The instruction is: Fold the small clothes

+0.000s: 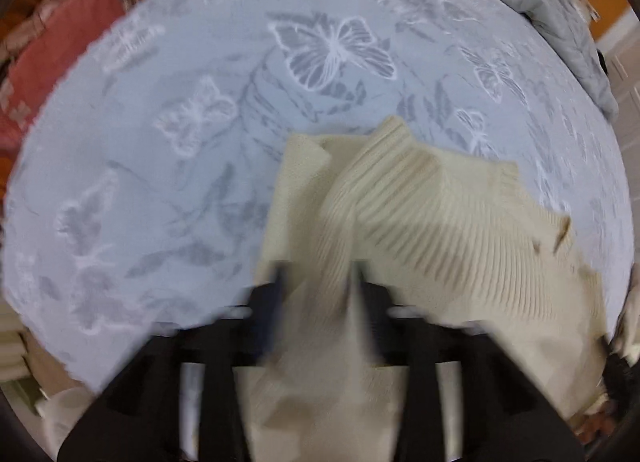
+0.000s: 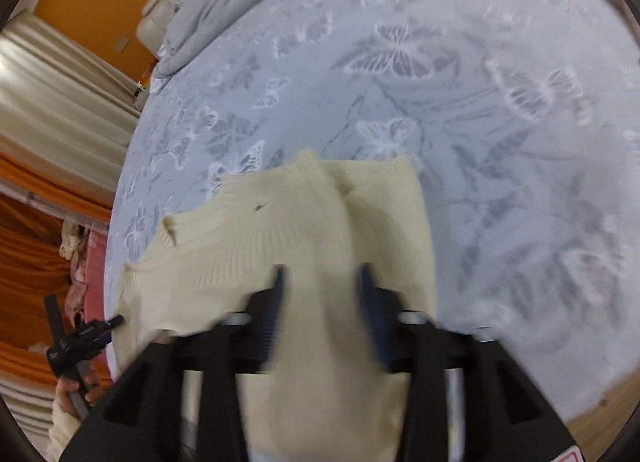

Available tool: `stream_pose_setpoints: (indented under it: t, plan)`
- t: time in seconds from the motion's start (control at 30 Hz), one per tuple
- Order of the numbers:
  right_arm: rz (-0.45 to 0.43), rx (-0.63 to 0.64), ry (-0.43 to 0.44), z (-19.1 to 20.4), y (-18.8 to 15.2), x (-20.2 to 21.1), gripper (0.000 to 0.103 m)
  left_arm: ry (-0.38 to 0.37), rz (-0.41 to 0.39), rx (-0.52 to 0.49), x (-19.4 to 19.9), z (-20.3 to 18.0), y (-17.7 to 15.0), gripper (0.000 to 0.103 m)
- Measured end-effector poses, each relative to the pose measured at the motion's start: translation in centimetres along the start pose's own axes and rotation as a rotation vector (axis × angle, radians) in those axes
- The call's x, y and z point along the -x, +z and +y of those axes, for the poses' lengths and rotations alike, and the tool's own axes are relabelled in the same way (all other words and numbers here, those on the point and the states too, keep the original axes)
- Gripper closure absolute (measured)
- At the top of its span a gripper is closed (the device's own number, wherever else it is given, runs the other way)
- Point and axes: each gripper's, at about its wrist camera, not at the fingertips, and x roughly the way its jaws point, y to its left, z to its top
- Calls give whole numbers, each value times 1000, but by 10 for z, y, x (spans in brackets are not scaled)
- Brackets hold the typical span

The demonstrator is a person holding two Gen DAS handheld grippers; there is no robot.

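A cream ribbed knit sweater (image 1: 440, 214) hangs partly folded over the pale blue butterfly bedspread (image 1: 180, 122). My left gripper (image 1: 320, 274) is shut on a bunched part of the knit that runs between its fingers. In the right wrist view the same sweater (image 2: 248, 238) is held by my right gripper (image 2: 322, 278), shut on a fold of it. The left gripper (image 2: 86, 336) and the hand holding it show at the lower left of that view. Both views are motion-blurred.
The bedspread (image 2: 500, 142) covers a wide bed. A grey duvet (image 2: 224, 6) is bunched at the head, also in the left view (image 1: 560, 22). Orange curtains (image 2: 36, 246) and a pink cloth (image 1: 60, 62) lie beyond the bed's edge.
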Motion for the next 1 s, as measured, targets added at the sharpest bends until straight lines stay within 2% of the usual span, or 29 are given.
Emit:
stream_pose_setpoints:
  t: [0.03, 0.07, 0.13, 0.27, 0.3, 0.33, 0.37, 0.4, 0.43, 0.47, 0.53, 0.6, 0.63, 0.7, 0.73, 0.77, 0.8, 0.83, 0.87, 0.9, 0.93, 0.97, 1.0]
  plan:
    - [-10, 12, -19, 1, -8, 9, 40, -6, -21, -2, 7, 3, -5, 21]
    - [-12, 33, -33, -1, -20, 19, 40, -14, -57, 3, 19, 9, -17, 14]
    - [9, 70, -56, -1, -49, 29, 37, -46, -82, 4, 32, 21, -39, 12]
    - [79, 99, -75, -2, -86, 13, 35, -106, 6, 119, 18, 59, -86, 11]
    - [96, 105, -72, 1, -88, 6, 45, -117, 39, 179, 8, 67, -94, 15]
    - [102, 114, -51, 4, -91, 5, 90, -143, 55, 216, 2, 71, -98, 24]
    - [113, 125, -28, 9, -86, 1, 96, -187, 78, 247, -4, 74, -100, 54]
    - [100, 120, -24, 13, -81, 5, 97, -203, 100, 255, -7, 73, -100, 80]
    - [72, 118, -1, 17, -76, 13, 98, -200, 101, 269, -1, 71, -98, 87]
    - [26, 116, 44, 24, -71, 32, 98, -208, 85, 263, 9, 70, -98, 92]
    - [-28, 124, 74, 33, -67, 64, 98, -213, 37, 210, 40, 66, -94, 93]
    - [-12, 155, 43, 32, -69, 73, 99, -189, 32, 197, 59, 73, -98, 95]
    - [17, 156, 12, 27, -72, 65, 99, -162, 42, 199, 60, 77, -101, 103]
    - [155, 147, -95, 4, -87, 21, 99, -37, 63, 181, 43, 85, -106, 103]
    - [223, 133, -130, -8, -93, -1, 98, 3, 94, 180, 28, 88, -109, 103]
    - [264, 94, -146, -17, -98, -13, 98, 7, 140, 192, 13, 92, -114, 103]
    - [237, 86, -133, -15, -96, -7, 95, -10, 168, 214, 5, 95, -117, 103]
    - [157, 104, -119, -7, -89, 10, 89, -37, 159, 232, 8, 97, -120, 103]
    - [109, 121, -134, -2, -84, 21, 82, -64, 117, 223, 19, 95, -120, 103]
    - [62, 144, -163, 3, -75, 32, 59, -79, 79, 207, 29, 93, -119, 101]
    - [29, 163, -176, 8, -63, 37, 46, -97, 23, 165, 44, 85, -111, 98]
    - [7, 174, -173, 11, -54, 38, 45, -104, -12, 128, 52, 78, -103, 83]
    - [-4, 181, -162, 15, -44, 36, 45, -101, -45, 92, 60, 69, -93, 53]
